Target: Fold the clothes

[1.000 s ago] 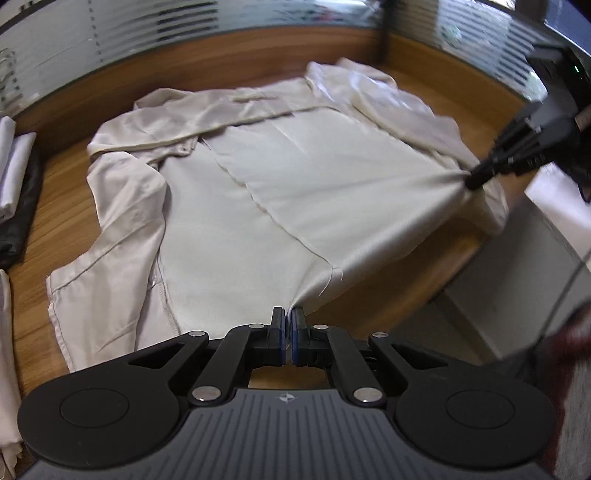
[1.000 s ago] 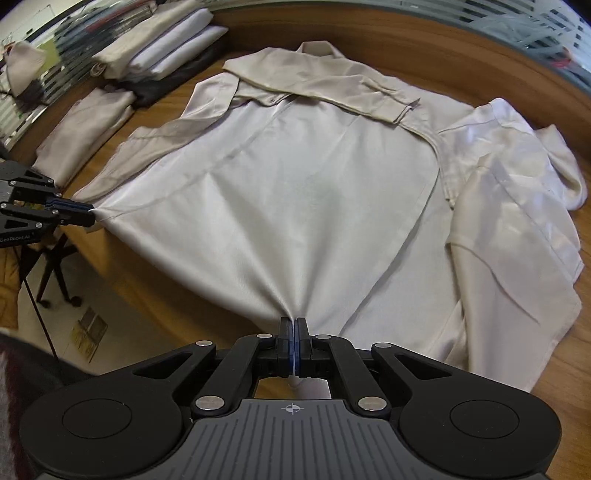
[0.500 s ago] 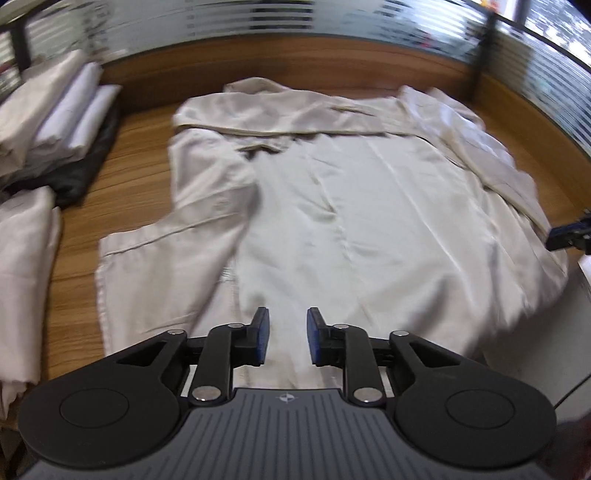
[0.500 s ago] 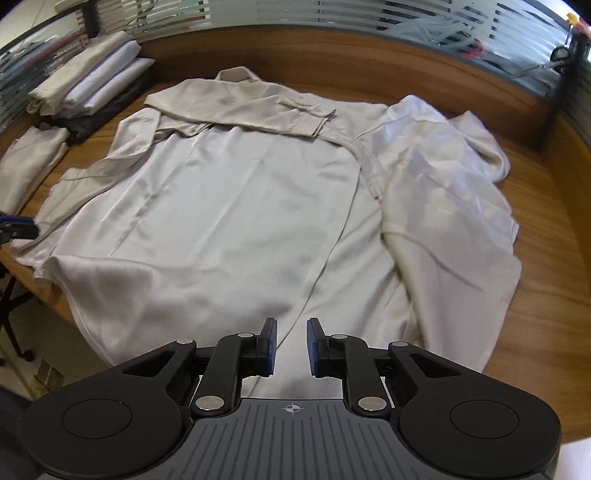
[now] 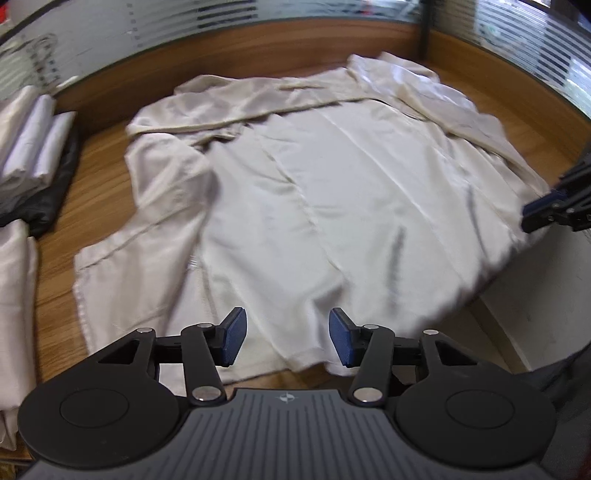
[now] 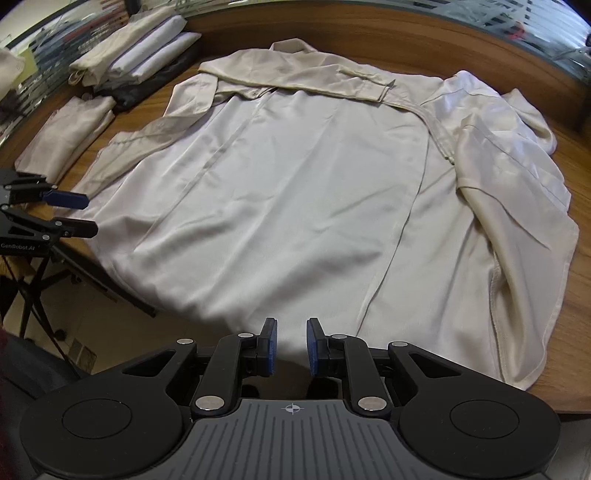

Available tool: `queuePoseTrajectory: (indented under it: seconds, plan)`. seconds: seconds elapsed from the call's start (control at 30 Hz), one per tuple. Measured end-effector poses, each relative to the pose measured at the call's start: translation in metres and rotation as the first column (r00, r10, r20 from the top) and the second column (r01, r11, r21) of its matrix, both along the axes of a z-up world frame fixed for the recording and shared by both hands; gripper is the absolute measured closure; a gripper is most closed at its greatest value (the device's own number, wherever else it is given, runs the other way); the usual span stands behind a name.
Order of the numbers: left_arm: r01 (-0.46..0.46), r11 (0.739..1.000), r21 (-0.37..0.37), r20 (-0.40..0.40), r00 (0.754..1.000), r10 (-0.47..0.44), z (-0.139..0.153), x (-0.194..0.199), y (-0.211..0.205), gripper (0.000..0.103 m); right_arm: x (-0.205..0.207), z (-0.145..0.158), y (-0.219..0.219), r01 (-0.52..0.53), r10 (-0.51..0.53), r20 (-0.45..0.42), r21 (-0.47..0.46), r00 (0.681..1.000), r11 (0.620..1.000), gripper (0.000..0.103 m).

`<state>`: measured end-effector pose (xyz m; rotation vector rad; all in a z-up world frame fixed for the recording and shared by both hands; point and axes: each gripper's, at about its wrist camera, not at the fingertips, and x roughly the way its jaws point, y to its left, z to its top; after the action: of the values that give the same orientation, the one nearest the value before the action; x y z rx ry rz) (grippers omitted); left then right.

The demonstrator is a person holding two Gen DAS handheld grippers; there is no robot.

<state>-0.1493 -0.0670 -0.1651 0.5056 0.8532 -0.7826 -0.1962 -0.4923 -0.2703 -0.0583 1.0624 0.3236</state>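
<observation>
Wooden worktop [image 6: 576,302] carried a spread cream shirt [image 6: 295,192], left gripper [image 5: 284,341] opening above its hem, right gripper [image 6: 290,347] slightly apart, both empty, folded clothes [image 6: 136,55] upper left.

A wooden counter [image 6: 576,288] with a raised wood back edge [image 5: 258,48] sits beneath frosted, striped glass partitions [image 5: 221,18], while black stand legs [image 6: 33,295] rest on pale flooring [image 6: 122,332] below.
</observation>
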Motion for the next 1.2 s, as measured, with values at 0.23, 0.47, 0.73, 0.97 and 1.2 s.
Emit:
queuePoseTrajectory:
  seconds: [0.23,0.47,0.73,0.97,1.2]
  plan:
    - [-0.126,0.992,-0.019,0.000,0.992,0.126,0.016,0.027,-0.013,0.041,0.028,0.002,-0.042,0.092,-0.092,0.019,-0.023,0.996,0.995,0.084]
    - [-0.169,0.985,-0.042,0.037,0.985,0.171,0.031,0.054,-0.065,0.028,0.067,0.005,-0.099,0.209,-0.207,0.043,-0.049,0.977,0.977,0.083]
    - [-0.168,0.985,-0.030,0.089,0.982,0.170,0.033,0.084,-0.147,0.021,0.121,0.009,-0.143,0.195,-0.190,0.077,-0.055,0.979,0.979,0.077]
    - [-0.166,0.986,-0.033,0.097,0.981,0.168,0.028,0.112,-0.205,0.020,0.176,0.011,-0.172,0.187,-0.179,0.093,-0.077,0.979,0.979,0.077]
    - [-0.088,0.995,-0.050,0.076,0.993,0.092,0.013,0.139,-0.254,0.020,0.237,0.018,-0.203,0.266,-0.253,0.141,-0.088,0.957,0.960,0.069]
